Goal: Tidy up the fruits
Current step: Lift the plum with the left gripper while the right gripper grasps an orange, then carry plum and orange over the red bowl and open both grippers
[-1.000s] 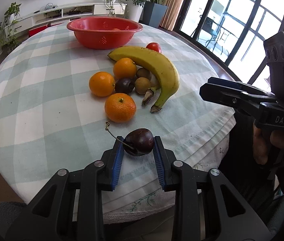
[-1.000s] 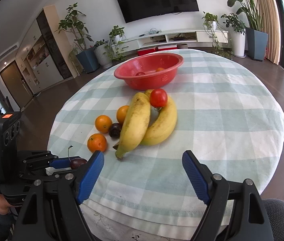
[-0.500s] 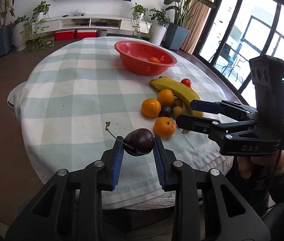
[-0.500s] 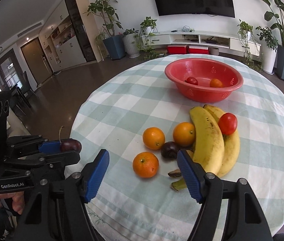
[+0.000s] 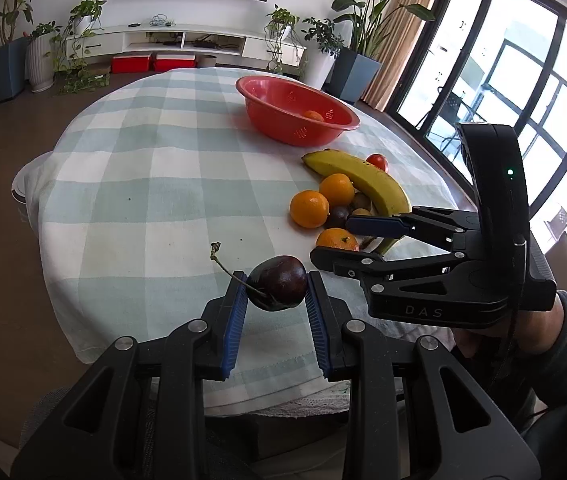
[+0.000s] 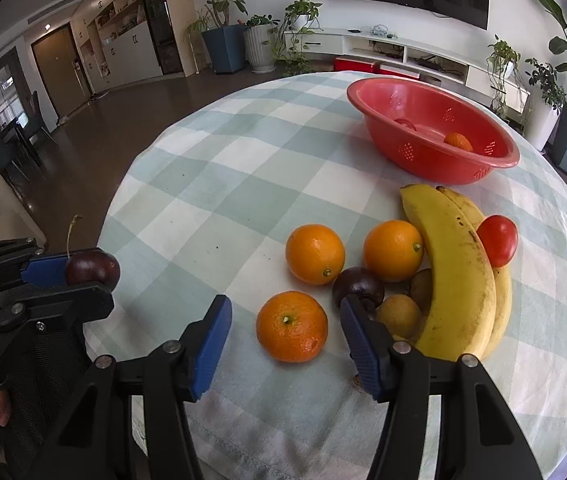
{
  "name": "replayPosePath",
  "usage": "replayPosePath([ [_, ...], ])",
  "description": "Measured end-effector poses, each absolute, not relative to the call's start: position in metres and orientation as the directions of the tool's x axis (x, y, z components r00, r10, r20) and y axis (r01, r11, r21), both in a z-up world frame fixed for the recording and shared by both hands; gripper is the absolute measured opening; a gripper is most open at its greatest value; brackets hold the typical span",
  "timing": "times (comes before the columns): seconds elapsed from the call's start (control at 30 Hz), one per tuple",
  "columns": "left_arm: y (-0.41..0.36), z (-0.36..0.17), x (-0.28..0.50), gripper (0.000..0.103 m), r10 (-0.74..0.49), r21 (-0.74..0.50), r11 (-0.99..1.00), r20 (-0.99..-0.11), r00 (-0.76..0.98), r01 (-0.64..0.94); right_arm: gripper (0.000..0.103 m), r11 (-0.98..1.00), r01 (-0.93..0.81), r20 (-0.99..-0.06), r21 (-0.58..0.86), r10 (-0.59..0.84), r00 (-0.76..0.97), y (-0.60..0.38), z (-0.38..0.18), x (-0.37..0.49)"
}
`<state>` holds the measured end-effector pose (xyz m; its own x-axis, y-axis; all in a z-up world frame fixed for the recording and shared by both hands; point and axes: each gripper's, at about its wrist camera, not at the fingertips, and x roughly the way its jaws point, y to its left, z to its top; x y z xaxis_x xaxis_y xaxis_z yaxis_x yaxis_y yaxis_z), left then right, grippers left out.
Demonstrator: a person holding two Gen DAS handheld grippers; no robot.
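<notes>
My left gripper is shut on a dark cherry with a long stem, held above the table's near left edge; the cherry also shows in the right wrist view. My right gripper is open and empty, its jaws on either side of the nearest orange, just above the cloth. Behind it lie two more oranges, a second dark fruit, small brown-green fruits, two bananas and a red tomato. A red colander bowl at the far side holds an orange and a red fruit.
The round table has a green and white checked cloth. The left half of the cloth is bare. The right gripper's body sits close to the right of the left gripper. Plants, a TV shelf and windows stand beyond the table.
My left gripper swung left and back with the cherry still in it. My right gripper moved forward and down over the fruit pile until its open jaws flank the nearest orange.
</notes>
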<state>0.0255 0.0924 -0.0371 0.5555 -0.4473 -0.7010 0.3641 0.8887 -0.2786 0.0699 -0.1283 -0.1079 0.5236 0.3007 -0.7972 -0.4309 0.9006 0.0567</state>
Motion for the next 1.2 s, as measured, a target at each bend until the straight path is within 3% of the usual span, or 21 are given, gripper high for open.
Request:
replayPosePath([
  [0.07, 0.091, -0.038, 0.026, 0.028, -0.445, -0.276, 0.889, -0.704, 0.553, 0.364, 0.046, 0.899, -0.435, -0.806, 0.055, 0.297, 0.512, -0.128, -0.109, 0.070],
  [0.1, 0.091, -0.038, 0.026, 0.028, -0.446, -0.277, 0.889, -0.704, 0.553, 0.364, 0.044, 0.899, -0.435, -0.804, 0.058, 0.300, 0.513, -0.128, -0.108, 0.070],
  [0.8, 0.086, -0.043, 0.028, 0.028, -0.435, -0.262, 0.892, -0.718, 0.543, 0.368, 0.040, 0.888, -0.461, -0.839, 0.007, 0.256, 0.481, -0.121, -0.120, 0.067],
  [1.2, 0.078, -0.033, 0.041, 0.028, -0.462, -0.270, 0.877, -0.704, 0.539, 0.398, 0.039, 0.901, -0.399, -0.709, 0.171, 0.393, 0.585, -0.176, -0.061, 0.056],
])
